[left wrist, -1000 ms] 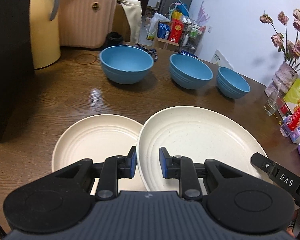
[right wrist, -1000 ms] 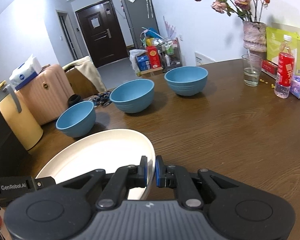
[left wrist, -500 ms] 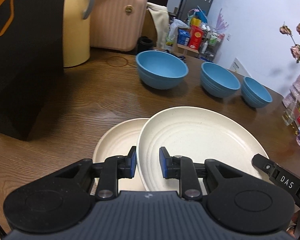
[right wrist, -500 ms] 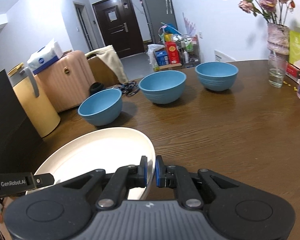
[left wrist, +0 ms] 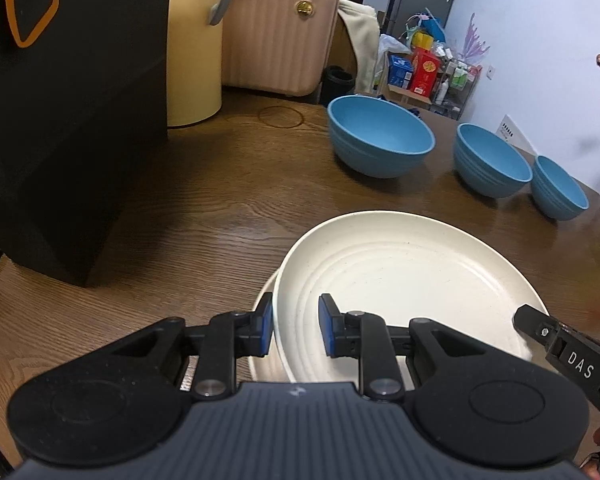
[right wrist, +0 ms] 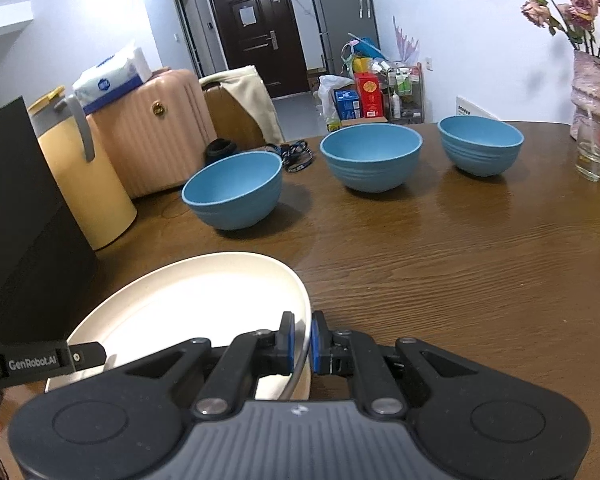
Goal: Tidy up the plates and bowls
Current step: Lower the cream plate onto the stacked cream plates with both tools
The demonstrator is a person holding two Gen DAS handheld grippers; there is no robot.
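A large cream plate (left wrist: 400, 280) (right wrist: 188, 304) is carried just above the brown table (right wrist: 440, 280). My left gripper (left wrist: 295, 330) is shut on its left rim. My right gripper (right wrist: 302, 340) is shut on its right rim, and one of its fingers (left wrist: 560, 344) shows in the left wrist view. A smaller cream plate (left wrist: 266, 368) lies on the table under the large one, with only a sliver showing at the left. Three blue bowls (right wrist: 232, 188) (right wrist: 370, 156) (right wrist: 480, 144) stand apart in a row along the far side.
A tall black box (left wrist: 60, 120) with an orange mark stands close on the left, with a yellow jug (left wrist: 192, 60) behind it. A drinking glass (right wrist: 590, 148) and a vase of flowers (right wrist: 592, 88) stand at the far right. A pink suitcase (right wrist: 148, 132) is beyond the table edge.
Both grippers carried the large plate to the left and slightly down. It now covers nearly all of the smaller plate. The black box has come closer on the left.
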